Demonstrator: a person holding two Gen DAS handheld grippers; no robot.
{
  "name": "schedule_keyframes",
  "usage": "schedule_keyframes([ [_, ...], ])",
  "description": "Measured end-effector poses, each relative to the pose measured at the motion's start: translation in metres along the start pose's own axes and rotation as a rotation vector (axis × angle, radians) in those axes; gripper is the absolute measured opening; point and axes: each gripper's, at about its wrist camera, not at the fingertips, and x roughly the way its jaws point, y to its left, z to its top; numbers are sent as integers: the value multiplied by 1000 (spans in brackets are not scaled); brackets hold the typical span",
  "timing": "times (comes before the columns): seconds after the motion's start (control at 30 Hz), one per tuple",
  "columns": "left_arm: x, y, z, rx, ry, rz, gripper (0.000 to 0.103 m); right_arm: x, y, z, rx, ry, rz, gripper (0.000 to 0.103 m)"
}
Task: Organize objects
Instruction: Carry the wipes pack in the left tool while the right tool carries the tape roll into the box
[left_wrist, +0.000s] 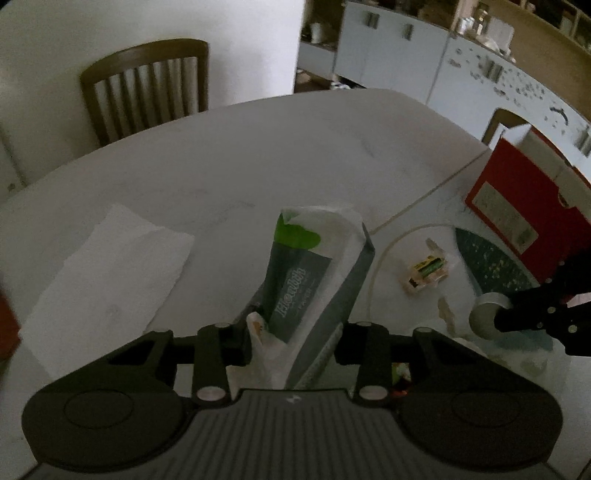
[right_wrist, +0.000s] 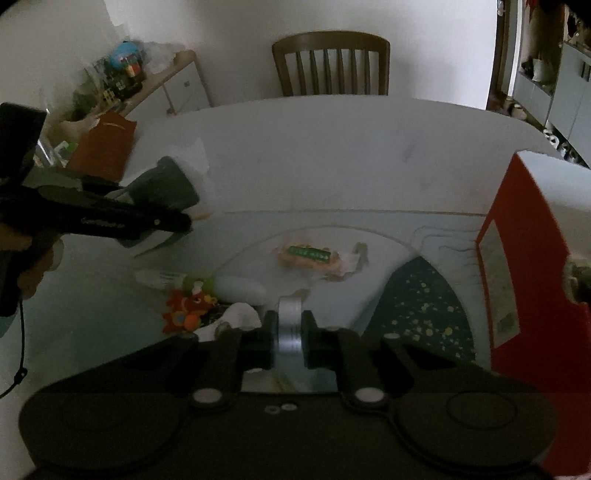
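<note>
Left wrist view: the left gripper (left_wrist: 293, 332) pinches a soft grey-and-green tissue pack (left_wrist: 314, 280) above the white table (left_wrist: 229, 155). It looks light and squashy, best held mid-body.

Right wrist view: the right gripper (right_wrist: 290, 339) squeezes a small shiny metal disc (right_wrist: 290, 325) on edge, hard and maybe slippery.

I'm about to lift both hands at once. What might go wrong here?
The tissue pack is soft and tilted between the left gripper's jaws, so it may sag or slip out. The right gripper pinches the thin metal roll only by its flat faces, so it could twist free.
</note>
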Motion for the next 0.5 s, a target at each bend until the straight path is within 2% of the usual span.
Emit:
schedule_keyframes([
  [0.2,-35,-11,-10,-60,-20,43,37,-26,-3,-4,4,-23,12,12],
  [0.5,-77,-51,-26,-128,-38,47,37,-73,-17,-13,27,-76,61,12],
])
